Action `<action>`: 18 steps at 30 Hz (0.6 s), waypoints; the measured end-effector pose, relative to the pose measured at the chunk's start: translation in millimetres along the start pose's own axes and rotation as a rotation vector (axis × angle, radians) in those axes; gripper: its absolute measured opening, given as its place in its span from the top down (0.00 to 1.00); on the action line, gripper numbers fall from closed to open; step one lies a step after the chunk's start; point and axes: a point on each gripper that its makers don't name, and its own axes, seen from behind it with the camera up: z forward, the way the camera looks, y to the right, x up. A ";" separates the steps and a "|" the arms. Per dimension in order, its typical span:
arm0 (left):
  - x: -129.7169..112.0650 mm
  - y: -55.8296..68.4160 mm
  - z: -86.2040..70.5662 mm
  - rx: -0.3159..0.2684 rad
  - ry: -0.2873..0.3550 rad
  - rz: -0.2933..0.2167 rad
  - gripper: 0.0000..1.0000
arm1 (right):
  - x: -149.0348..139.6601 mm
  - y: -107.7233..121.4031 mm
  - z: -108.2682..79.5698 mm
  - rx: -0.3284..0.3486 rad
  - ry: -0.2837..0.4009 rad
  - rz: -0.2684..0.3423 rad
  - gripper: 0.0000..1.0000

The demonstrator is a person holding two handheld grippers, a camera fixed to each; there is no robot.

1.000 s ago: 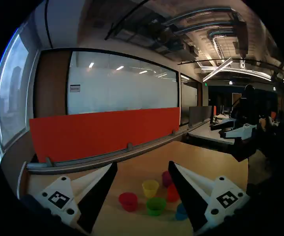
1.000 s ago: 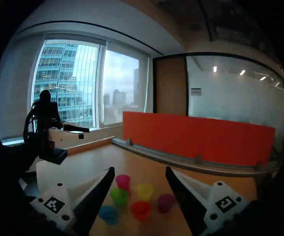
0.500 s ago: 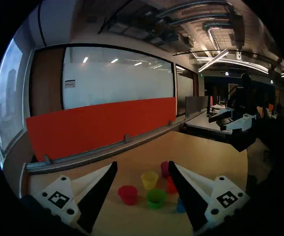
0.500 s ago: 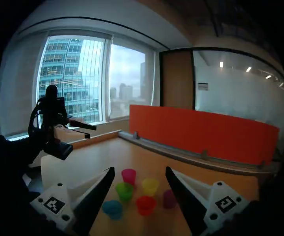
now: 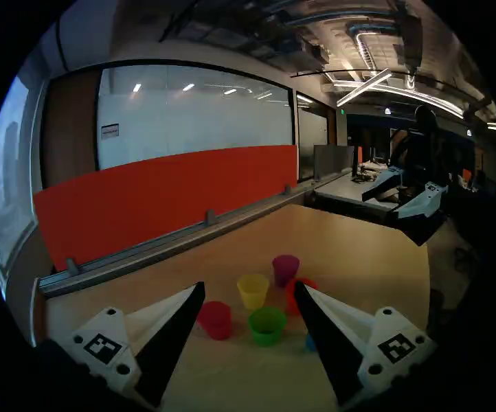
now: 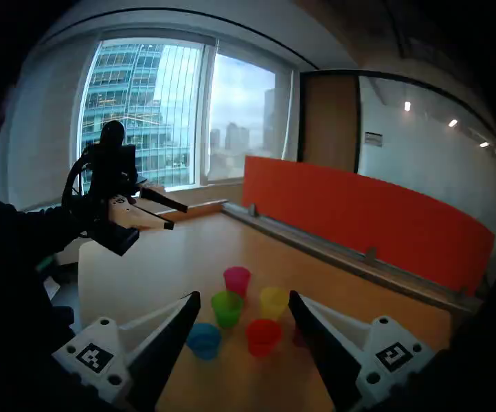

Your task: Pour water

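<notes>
Several small coloured plastic cups stand clustered on the wooden table (image 5: 358,254). In the left gripper view I see a red cup (image 5: 215,319), a yellow cup (image 5: 253,291), a green cup (image 5: 267,325), a purple cup (image 5: 286,269) and an orange cup (image 5: 293,296) half hidden by a finger. My left gripper (image 5: 247,285) hovers open short of them, holding nothing. In the right gripper view, pink (image 6: 237,280), green (image 6: 227,308), yellow (image 6: 273,302), blue (image 6: 203,340) and red (image 6: 263,336) cups lie ahead of my open, empty right gripper (image 6: 242,295). The left gripper (image 6: 153,211) hangs over the table's left side.
An orange divider panel (image 5: 159,196) on a metal rail runs along the table's far edge. Large windows (image 6: 152,117) are beyond the table. The right gripper (image 5: 402,199) hangs in the air past the table's right edge. A dark sleeve (image 6: 21,233) holds the left gripper.
Both views have tipped down toward the table, so the cups sit higher in each. Each gripper has drawn closer to the cups. Both remain open.
</notes>
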 end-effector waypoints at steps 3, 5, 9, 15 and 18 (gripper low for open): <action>-12.0 2.4 4.4 -0.005 -0.023 0.007 0.04 | -9.3 -3.8 1.8 0.012 -0.017 -0.004 0.00; -19.0 3.6 7.6 -0.007 -0.036 0.013 0.04 | -15.2 -5.6 3.3 0.017 -0.025 -0.006 0.00; -33.0 3.6 14.7 -0.011 -0.061 0.018 0.04 | -27.9 -8.3 6.8 0.031 -0.044 -0.010 0.00; -51.1 3.5 24.7 -0.023 -0.093 0.014 0.04 | -47.0 -11.8 12.3 0.048 -0.071 -0.024 0.00; -61.0 6.0 29.4 -0.033 -0.107 0.018 0.04 | -56.7 -12.6 15.4 0.052 -0.084 -0.031 0.00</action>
